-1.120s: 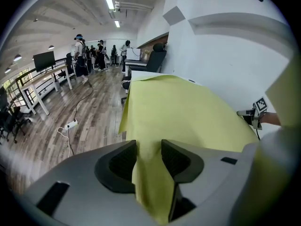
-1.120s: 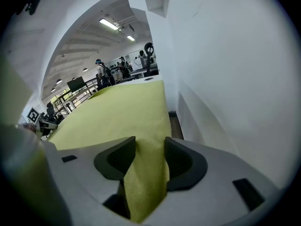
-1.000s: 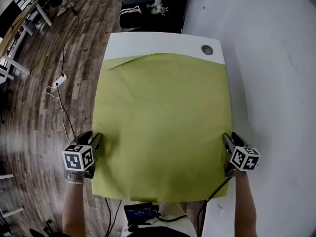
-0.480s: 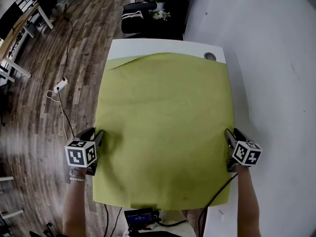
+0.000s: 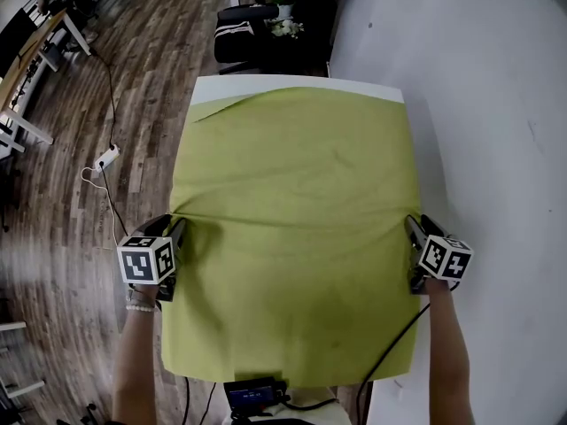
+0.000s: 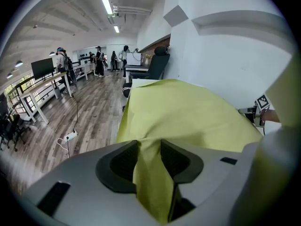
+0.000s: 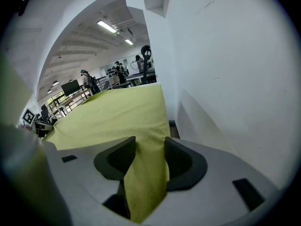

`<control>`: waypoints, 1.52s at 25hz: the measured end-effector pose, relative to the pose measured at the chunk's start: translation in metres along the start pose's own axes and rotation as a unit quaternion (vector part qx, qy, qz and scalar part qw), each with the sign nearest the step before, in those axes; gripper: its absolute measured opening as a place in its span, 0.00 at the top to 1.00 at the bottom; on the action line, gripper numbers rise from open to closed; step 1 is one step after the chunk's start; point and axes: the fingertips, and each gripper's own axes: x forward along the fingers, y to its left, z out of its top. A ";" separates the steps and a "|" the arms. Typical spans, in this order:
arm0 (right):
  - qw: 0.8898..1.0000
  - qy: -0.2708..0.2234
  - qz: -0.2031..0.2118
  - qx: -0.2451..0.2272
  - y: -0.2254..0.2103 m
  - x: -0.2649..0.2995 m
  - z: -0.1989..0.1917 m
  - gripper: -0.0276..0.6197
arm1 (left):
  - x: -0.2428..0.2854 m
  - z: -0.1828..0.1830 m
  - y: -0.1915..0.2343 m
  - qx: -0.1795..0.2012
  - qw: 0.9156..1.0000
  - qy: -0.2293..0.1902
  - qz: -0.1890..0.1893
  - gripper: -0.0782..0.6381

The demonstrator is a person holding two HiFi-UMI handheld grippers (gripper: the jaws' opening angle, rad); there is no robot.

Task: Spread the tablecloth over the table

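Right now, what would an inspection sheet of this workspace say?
Surface: white rectangular table, bare only along its far edge.
Job's things: yellow-green fabric tablecloth covering nearly all of it, far-left corner folded.
Clutter: nothing seen.
Grippers: left gripper and right gripper, jaws shut on the tablecloth's side edges.
Cables: white power strip with cord on the wood-plank floor; black cable by the right gripper.
Surroundings: white wall, black office chair.

Grey left gripper [image 5: 175,234] and right gripper [image 5: 415,230], each carrying a black-and-white marker cube.
Pale bead bracelet [image 5: 135,307] just behind the left cube [image 5: 144,260]; black cable [image 5: 397,336] trailing behind the right cube [image 5: 445,257].
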 end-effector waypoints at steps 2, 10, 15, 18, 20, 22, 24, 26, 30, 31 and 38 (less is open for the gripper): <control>1.000 -0.001 -0.001 0.000 0.000 0.005 0.006 0.63 | 0.005 0.007 0.002 0.003 1.000 0.000 0.000 0.65; 1.000 -0.008 0.019 -0.007 -0.002 0.000 0.018 0.65 | -0.005 0.030 0.006 0.034 0.999 -0.017 -0.005 0.67; 0.999 -0.033 0.019 -0.008 -0.009 0.007 0.050 0.64 | 0.007 0.072 0.032 0.002 0.999 -0.048 -0.002 0.67; 1.000 -0.024 0.014 -0.013 -0.014 0.030 0.062 0.64 | 0.035 0.087 0.034 0.004 0.999 -0.036 -0.005 0.64; 1.000 -0.018 0.015 -0.010 -0.014 0.044 0.067 0.64 | 0.051 0.092 0.033 0.006 1.000 -0.030 -0.009 0.63; 1.000 -0.011 0.016 -0.006 -0.011 0.054 0.067 0.64 | 0.063 0.093 0.033 0.005 1.000 -0.023 -0.012 0.63; 1.000 -0.008 0.020 0.001 -0.010 0.061 0.066 0.63 | 0.072 0.095 0.033 0.003 1.000 -0.022 -0.016 0.62; 1.000 -0.006 0.021 0.003 -0.011 0.064 0.067 0.63 | 0.077 0.101 0.034 0.002 0.999 -0.027 -0.020 0.61; 1.000 -0.008 0.025 0.004 -0.009 0.072 0.079 0.63 | 0.093 0.121 0.037 -0.003 0.999 -0.035 -0.015 0.62; 1.000 -0.009 0.025 0.008 -0.010 0.074 0.080 0.63 | 0.097 0.126 0.039 -0.007 0.999 -0.036 -0.015 0.62; 0.999 -0.018 0.017 0.023 -0.009 0.081 0.094 0.64 | 0.107 0.141 0.043 -0.020 0.999 -0.035 -0.035 0.61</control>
